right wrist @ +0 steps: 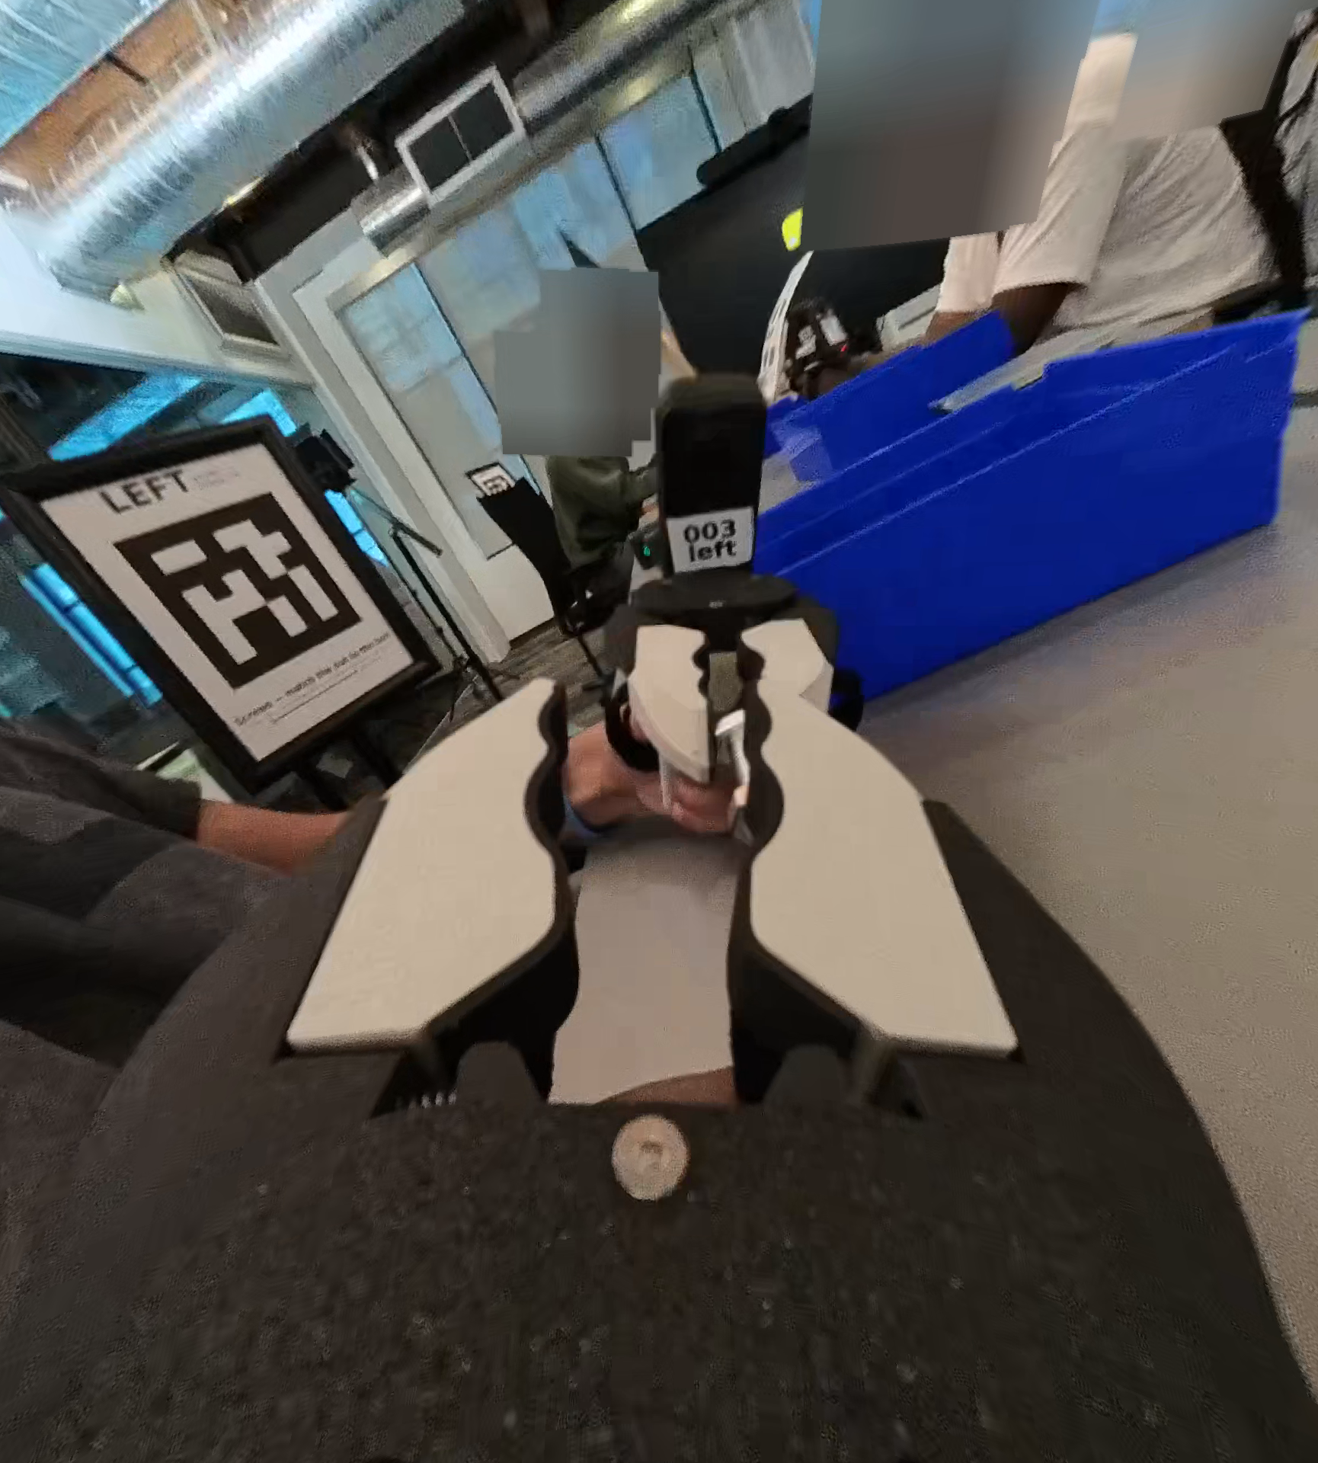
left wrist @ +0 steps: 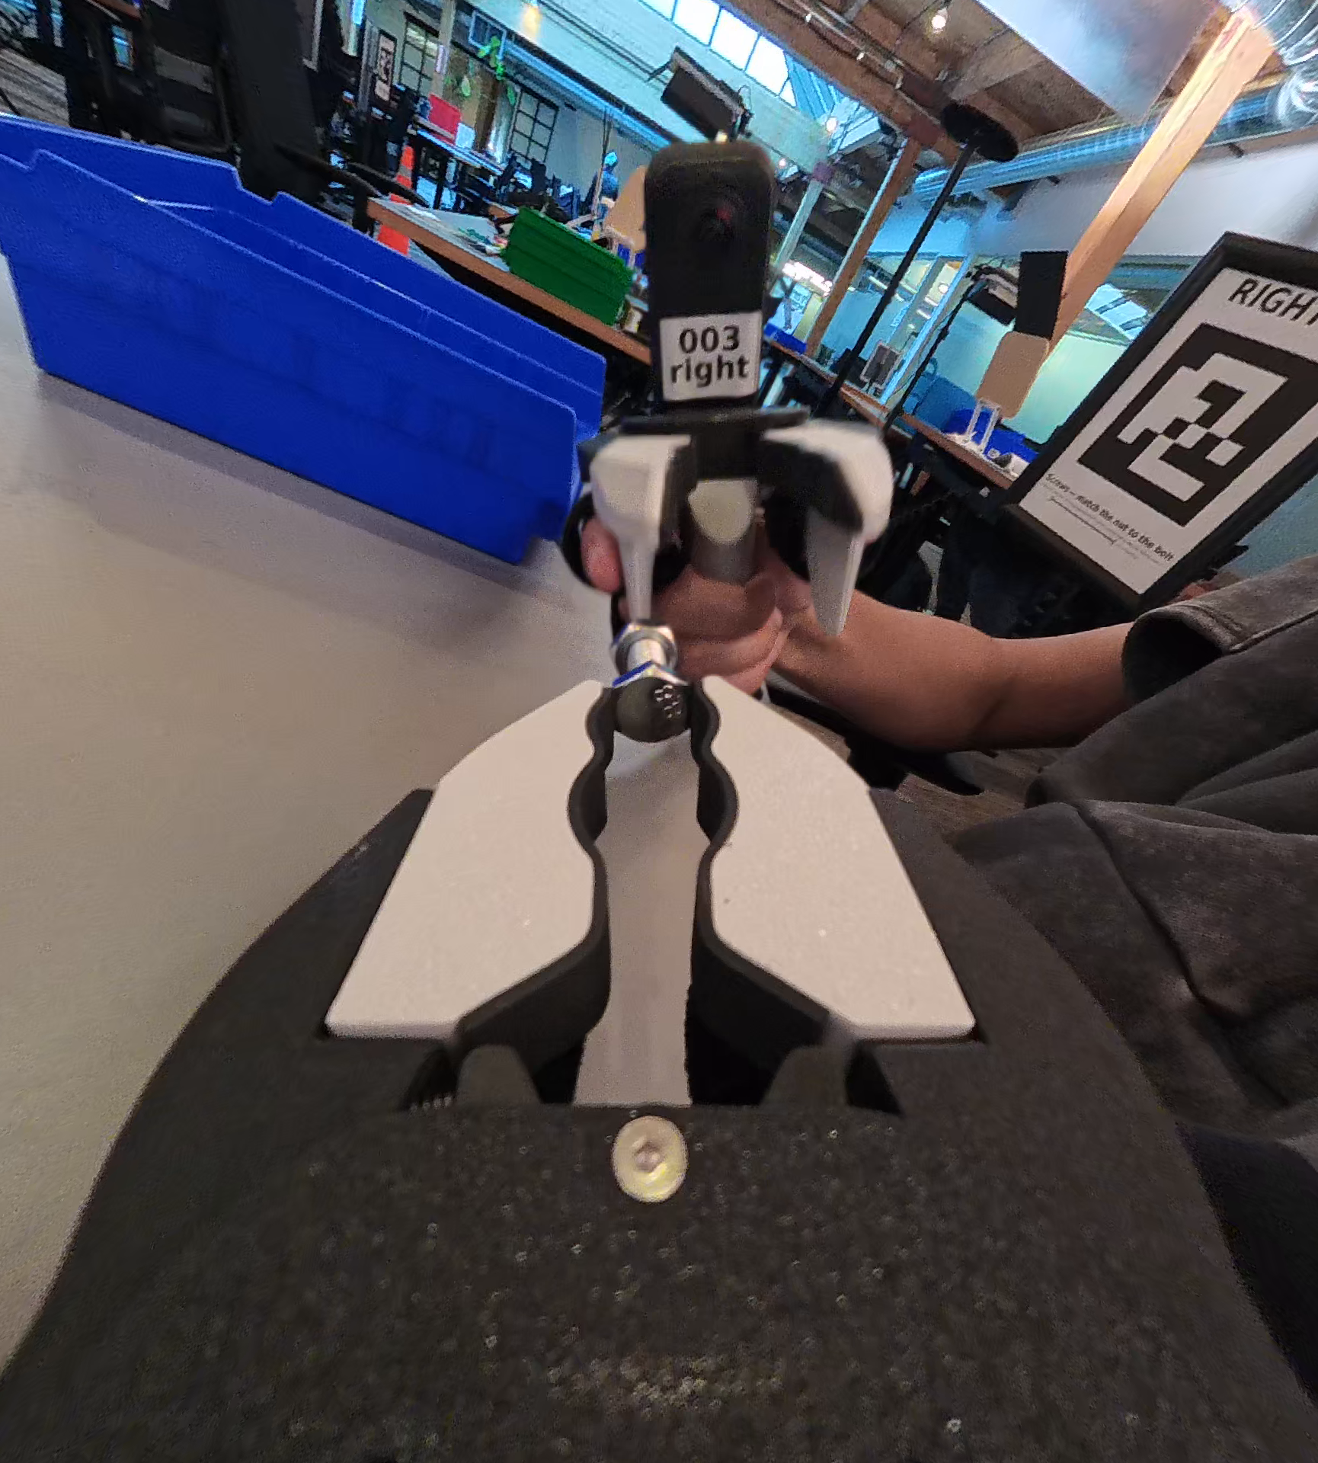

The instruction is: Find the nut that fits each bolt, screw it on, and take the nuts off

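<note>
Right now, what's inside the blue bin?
Can't tell. Both wrist views show the blue bin only from outside on the grey table; its walls hide the interior. In the right wrist view only a pale flat piece shows near its rim.

Bolt point(left wrist: 644, 681) shank behind its head

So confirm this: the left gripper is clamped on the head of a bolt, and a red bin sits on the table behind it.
Not quite. The bin is blue, not red, as the left wrist view shows. The rest holds: the left gripper is clamped on the bolt head, with the bin on the table behind.
</note>
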The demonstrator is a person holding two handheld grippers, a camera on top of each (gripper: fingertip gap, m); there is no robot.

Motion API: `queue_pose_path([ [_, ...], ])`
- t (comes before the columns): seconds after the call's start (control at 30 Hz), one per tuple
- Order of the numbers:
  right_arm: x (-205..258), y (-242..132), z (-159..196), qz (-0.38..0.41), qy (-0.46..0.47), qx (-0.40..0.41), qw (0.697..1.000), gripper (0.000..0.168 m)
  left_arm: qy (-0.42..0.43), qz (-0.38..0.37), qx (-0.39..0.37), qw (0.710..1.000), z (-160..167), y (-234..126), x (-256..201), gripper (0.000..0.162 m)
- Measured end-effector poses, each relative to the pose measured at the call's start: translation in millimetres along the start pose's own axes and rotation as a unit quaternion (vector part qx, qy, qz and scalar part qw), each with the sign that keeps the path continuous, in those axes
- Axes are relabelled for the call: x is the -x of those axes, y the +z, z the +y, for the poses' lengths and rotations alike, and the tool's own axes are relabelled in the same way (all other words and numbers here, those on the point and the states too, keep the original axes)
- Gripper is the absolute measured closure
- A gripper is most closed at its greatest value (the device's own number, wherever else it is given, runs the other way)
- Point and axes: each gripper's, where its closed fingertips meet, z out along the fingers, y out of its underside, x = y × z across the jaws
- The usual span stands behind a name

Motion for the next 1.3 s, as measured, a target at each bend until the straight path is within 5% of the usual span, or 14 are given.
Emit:
queue_pose_path([
  [0.2,-24.3,-1.4,42.8,0.032,0.044,0.083,0.995,0.125,-0.005,0.016,-0.021,1.0,-6.7,-2.9,-4.2,0.144],
  [0.43,-8.7,-6.8,-7.9,0.024,-0.002,-0.009,1.0,0.131,-0.008,0.004,-0.01,1.0,-2.4,-3.8,1.2,0.144],
  [0.57,-29.7,-5.3,32.7,0.045,0.097,0.052,0.993,0.129,-0.004,0.012,-0.019,1.0,-5.7,-4.1,-2.5,0.144],
  [0.7,-17.6,2.4,31.2,-0.054,0.253,0.013,0.966,0.136,0.006,0.009,-0.013,1.0,-4.2,-3.6,-3.7,0.144],
  [0.87,-17.4,6.2,38.9,-0.057,0.275,0.03,0.959,0.149,0.014,0.003,-0.008,1.0,-2.7,-2.9,-2.8,0.144],
  [0.97,-20.7,6.8,37.6,-0.024,0.213,0.029,0.976,0.149,0.009,0.003,-0.007,1.0,-1.9,-3.1,-1.7,0.144],
  [1.13,-17.8,5.0,43.3,0.046,-0.049,0.095,0.993,0.149,-0.018,0.042,-0.007,0.999,-2.0,-3.6,-9.7,0.144],
  [1.2,-16.4,2.0,45.3,0.078,-0.187,0.125,0.971,0.149,-0.027,0.06,-0.001,0.998,-0.4,-1.7,-14.7,0.144],
  [1.3,-18.9,-2.6,46.7,0.138,-0.391,0.164,0.895,0.149,-0.04,0.077,0.011,0.996,4.0,1.0,-17.9,0.144],
])
